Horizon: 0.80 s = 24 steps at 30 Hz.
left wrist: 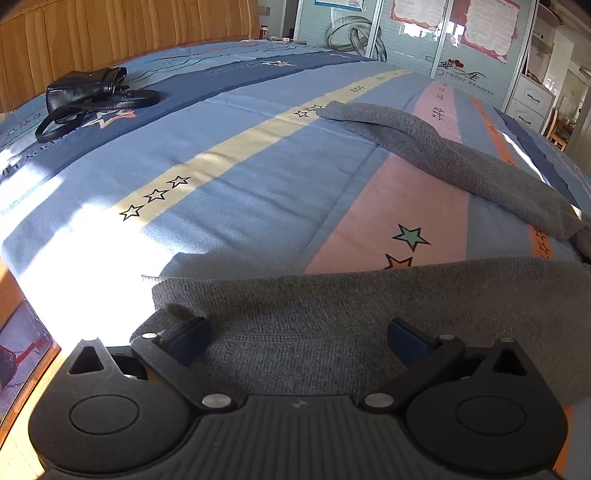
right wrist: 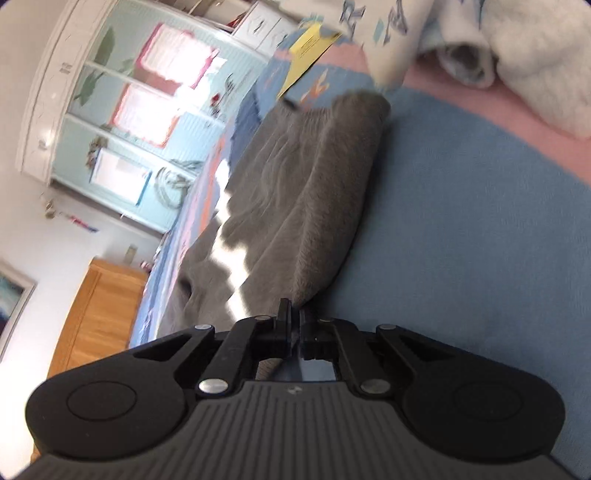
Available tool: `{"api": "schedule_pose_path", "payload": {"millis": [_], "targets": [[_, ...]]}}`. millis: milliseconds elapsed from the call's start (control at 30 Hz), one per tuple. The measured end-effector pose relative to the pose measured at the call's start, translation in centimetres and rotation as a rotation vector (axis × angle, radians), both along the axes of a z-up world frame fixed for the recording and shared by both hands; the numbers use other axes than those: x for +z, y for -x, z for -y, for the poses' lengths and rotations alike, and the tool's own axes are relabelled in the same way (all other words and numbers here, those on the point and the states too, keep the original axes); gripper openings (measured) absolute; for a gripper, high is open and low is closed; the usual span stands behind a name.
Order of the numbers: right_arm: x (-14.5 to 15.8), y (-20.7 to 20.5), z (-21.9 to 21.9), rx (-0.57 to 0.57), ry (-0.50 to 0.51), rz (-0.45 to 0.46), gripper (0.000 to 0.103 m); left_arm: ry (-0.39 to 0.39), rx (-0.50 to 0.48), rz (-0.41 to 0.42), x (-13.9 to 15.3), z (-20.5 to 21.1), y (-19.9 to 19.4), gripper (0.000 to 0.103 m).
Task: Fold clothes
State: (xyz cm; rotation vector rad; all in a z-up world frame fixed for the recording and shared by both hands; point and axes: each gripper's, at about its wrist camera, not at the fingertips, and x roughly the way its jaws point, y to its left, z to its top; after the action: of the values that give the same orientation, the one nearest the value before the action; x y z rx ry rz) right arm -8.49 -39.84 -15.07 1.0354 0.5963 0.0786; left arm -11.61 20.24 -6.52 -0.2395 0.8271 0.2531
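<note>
A grey knitted sweater (left wrist: 332, 325) is spread on a bed (left wrist: 229, 155) covered with a striped, star-printed sheet in blue, pink and pale yellow. In the left wrist view, the left tool (left wrist: 299, 341) is seen low over the near part of the garment, with its jaws set wide apart; grey knit lies beneath and between the two blue-padded fingers (left wrist: 406, 341), but nothing is pinched by them. One sleeve (left wrist: 454, 162) is stretched away diagonally across the pink stripe towards the far right, while the body of the sweater lies directly ahead of and under the tool.

In the right wrist view, which is rolled sideways and blurred, the right tool (right wrist: 294, 314) is closed to a narrow slit. An edge of the sweater (right wrist: 295, 192) meets its tips, and the knit appears to be gripped there, although the contact itself is largely hidden by the fingers. From the tips the garment runs away in a raised, folded ridge over the blue sheet.

A black leather bag (left wrist: 88, 96) with a strap lies well apart, at the far left near the wooden headboard (left wrist: 122, 33). White bedding (right wrist: 517, 55) is bunched at the far edge in the right view, beside a yellow paper (right wrist: 310, 51).
</note>
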Motion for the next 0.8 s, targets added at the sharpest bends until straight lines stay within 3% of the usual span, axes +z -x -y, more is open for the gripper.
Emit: {"api": "schedule_pose_path", "payload": {"millis": [67,133,333,433,533,667,767,800], "targets": [[-0.3,0.4,-0.3,0.02,-0.033,0.024,0.012,0.011,-0.004,0.009,0.3,0.0,0.3,0.102],[-0.3,0.3,-1.1,0.057,-0.031,0.026,0.028,0.032,0.002,0.02,0.6,-0.3,0.6,0.102],[0.6,0.0,-1.9,0.013,-0.02,0.076,0.046,0.088,0.045,0.027,1.1,-1.1,1.4,0.102],[0.5,-1.6,-2.9,0.057,-0.027,0.124,0.058,0.107,0.039,0.026,1.0,-0.9,1.4,0.102],[0.6,-2.8,-5.2,0.178,-0.049,0.153,0.062,0.107,0.005,0.027,1.0,0.0,1.3,0.102],[1.4,-4.3,-9.1,0.342,0.0,0.162,0.068,0.114,-0.028,0.026,0.8,0.8,1.3,0.102],[2.0,-5.0,-11.1,0.409,0.001,0.181,0.078,0.122,-0.037,0.027,0.8,1.0,1.1,0.102],[2.0,-5.3,-11.6,0.45,-0.044,0.191,0.078,0.124,-0.04,0.027,0.8,1.1,1.1,0.102]]}}
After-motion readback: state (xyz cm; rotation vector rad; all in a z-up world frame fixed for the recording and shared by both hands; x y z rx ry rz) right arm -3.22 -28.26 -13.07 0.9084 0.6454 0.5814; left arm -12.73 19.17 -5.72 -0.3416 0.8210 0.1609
